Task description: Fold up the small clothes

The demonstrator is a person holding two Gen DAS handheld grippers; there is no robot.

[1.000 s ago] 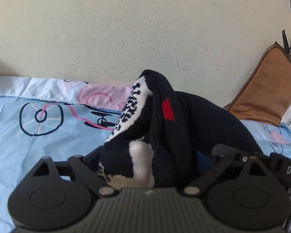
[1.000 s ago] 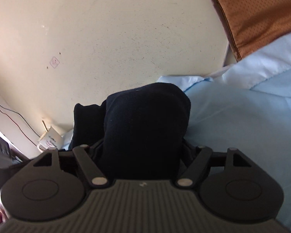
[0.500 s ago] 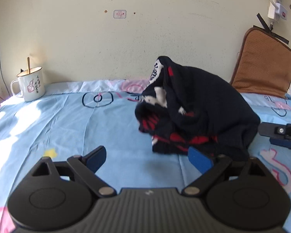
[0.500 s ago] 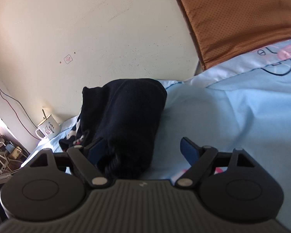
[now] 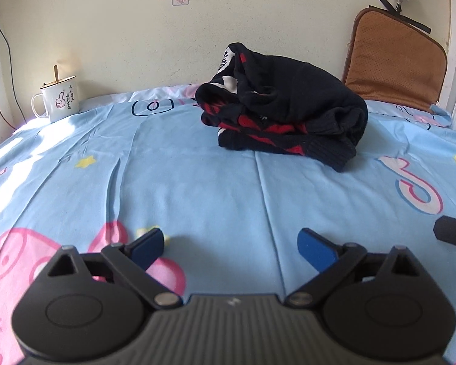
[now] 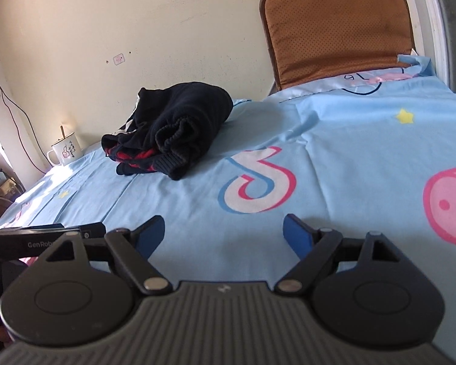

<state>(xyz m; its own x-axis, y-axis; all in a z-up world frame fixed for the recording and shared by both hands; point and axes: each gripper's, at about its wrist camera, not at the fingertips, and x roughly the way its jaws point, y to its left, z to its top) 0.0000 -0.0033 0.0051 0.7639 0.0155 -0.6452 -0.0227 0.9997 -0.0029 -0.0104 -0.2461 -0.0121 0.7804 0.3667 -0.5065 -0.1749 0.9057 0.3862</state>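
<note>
The left gripper (image 5: 230, 243) has its jaws wide apart, with nothing between them. Its flat blue pads (image 5: 316, 247) sit on thin black arms. The right gripper (image 6: 223, 233) is spread wide too and holds nothing. Both hang just over the sheet (image 5: 197, 182), side by side.

The sheet is thin, smooth blue cloth with a few long creases. It has pink pig faces, yellow stars and a pink and white music note printed on it.

The sweater (image 5: 284, 106) lies far ahead of both grippers, near the wall. It is thick dark knit, folded into a lumpy bundle. Red and white patterns show along its front edge, and ribbed cuffs stick out at the right end. From the right wrist view the sweater (image 6: 173, 127) sits ahead and to the left.

A white mug (image 5: 59, 99) with a stick in it stands at the far left, well apart from the sweater. A brown cushion (image 5: 395, 60) with tiny dots leans on the wall at the far right. Nothing lies between the grippers and the sweater.
</note>
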